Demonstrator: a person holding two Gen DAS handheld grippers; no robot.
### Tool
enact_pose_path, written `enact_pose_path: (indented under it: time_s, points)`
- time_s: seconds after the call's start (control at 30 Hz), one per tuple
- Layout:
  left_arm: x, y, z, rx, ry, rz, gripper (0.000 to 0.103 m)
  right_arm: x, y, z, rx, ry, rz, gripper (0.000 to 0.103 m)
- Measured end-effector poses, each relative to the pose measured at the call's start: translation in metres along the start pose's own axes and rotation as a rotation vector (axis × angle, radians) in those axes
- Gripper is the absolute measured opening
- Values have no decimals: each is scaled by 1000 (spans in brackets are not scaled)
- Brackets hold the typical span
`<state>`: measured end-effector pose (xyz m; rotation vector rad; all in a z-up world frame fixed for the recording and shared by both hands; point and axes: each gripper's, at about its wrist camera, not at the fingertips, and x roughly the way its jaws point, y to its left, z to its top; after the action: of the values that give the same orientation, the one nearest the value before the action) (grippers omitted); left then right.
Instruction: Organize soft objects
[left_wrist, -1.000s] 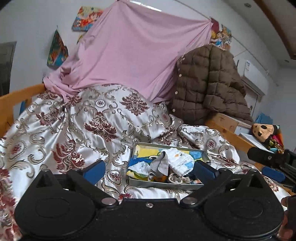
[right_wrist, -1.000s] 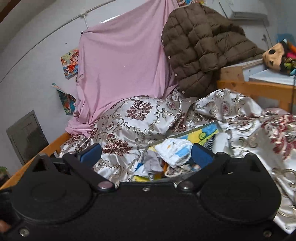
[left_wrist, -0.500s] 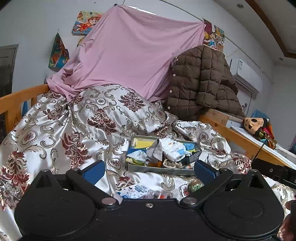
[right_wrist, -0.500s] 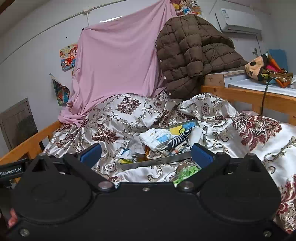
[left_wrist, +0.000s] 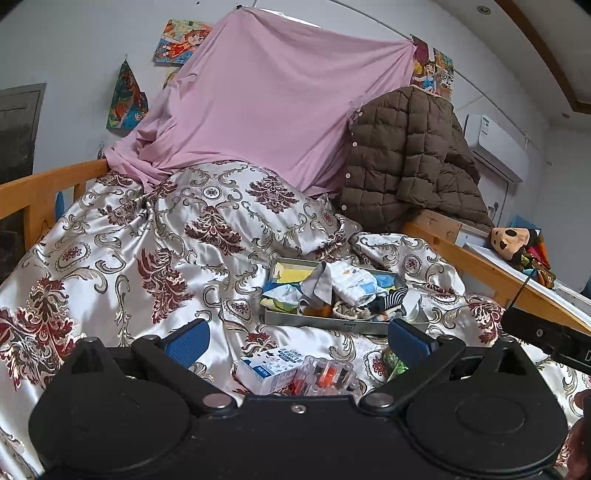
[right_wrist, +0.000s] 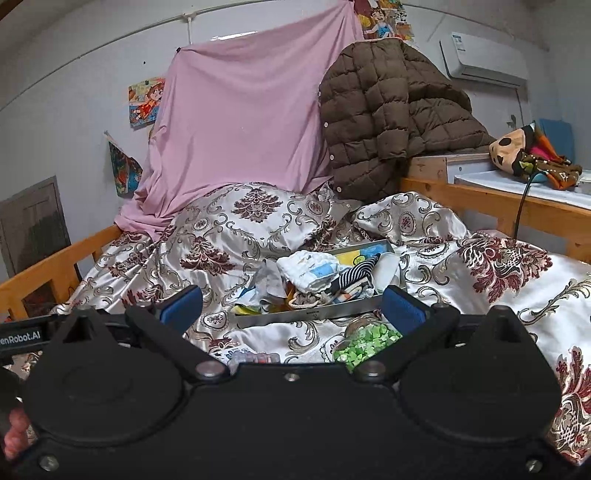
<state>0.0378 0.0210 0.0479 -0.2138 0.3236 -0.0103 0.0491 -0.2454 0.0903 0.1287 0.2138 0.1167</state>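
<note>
Both claws, left (left_wrist: 297, 341) and right (right_wrist: 291, 304), stood wide open and held nothing, hovering short of the tray (left_wrist: 317, 322). The soft pile (left_wrist: 341, 290) of cloths and socks lay heaped in that tray at 12 o'clock on the quilt (left_wrist: 155, 251). The likely trouble: the tangled fabrics could drag each other out in one grab, and the tray could slide on the slick satin. A box (left_wrist: 269, 371) and a jar (right_wrist: 364, 341) just below the fingers might get knocked.
</note>
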Motion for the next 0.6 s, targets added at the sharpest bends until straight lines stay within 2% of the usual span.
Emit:
enact_pose_path:
  time_s: [0.2,0.47,0.6]
  points:
    - [1,3,-10,8,18,9,102,5,3,-6,-22,18,-28,102]
    - [25,17,-36,-69,210,47,102,33,6,-24,-54,172,-83,102]
    - [32,21,-42,-82,254,75,102,48,9,-33,-79,235,-100,102]
